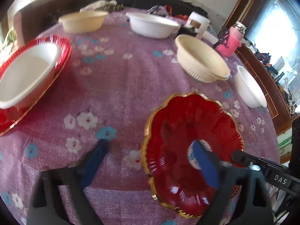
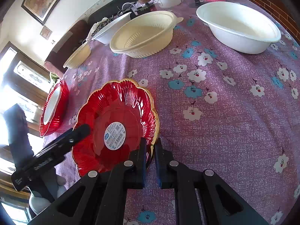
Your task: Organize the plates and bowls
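A red plate (image 1: 187, 131) with a gold edge sits at five o'clock on the flowery purple cloth (image 1: 121, 84). White bowl (image 1: 28, 73) at nine o'clock.
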`<state>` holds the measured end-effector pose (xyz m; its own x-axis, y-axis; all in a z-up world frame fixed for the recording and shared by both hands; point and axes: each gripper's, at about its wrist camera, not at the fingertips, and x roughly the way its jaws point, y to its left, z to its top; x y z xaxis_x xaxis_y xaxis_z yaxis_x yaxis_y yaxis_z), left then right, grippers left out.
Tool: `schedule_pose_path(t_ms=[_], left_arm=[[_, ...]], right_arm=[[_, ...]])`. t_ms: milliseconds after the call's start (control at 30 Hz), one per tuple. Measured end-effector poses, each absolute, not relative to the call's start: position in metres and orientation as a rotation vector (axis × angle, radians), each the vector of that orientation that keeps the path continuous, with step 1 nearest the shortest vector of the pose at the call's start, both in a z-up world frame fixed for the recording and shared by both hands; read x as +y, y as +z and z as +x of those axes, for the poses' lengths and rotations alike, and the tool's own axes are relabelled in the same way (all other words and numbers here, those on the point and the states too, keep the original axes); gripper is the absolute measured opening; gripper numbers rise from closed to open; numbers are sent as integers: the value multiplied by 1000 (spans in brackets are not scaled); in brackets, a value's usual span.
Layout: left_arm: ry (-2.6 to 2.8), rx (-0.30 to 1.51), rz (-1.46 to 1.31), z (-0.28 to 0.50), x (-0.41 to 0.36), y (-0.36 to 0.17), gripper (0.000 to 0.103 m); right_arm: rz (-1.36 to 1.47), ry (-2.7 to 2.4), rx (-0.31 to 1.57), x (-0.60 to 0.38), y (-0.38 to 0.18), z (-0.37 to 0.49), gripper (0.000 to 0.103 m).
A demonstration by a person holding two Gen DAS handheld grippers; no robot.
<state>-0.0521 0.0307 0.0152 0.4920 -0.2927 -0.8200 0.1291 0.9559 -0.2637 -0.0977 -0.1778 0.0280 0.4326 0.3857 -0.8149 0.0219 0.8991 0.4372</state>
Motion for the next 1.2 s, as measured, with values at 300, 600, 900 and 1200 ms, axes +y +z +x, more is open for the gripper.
schedule_pose_path(t_ms=[300, 600, 900, 1200], left_arm=[[-207, 967, -241, -71, 62, 44, 38], [21, 770, -256, -72, 159, 119, 41], [193, 849, -289, -27, 243, 84, 41], [209, 887, -294, -7, 256, 57, 45]], right_arm=[[410, 292, 1011, -144, 62, -95, 9], [321, 478, 925, -30, 115, -53, 10], [206, 513, 961, 70, 104, 2, 10], [173, 484, 1028, 90, 72, 35, 11]])
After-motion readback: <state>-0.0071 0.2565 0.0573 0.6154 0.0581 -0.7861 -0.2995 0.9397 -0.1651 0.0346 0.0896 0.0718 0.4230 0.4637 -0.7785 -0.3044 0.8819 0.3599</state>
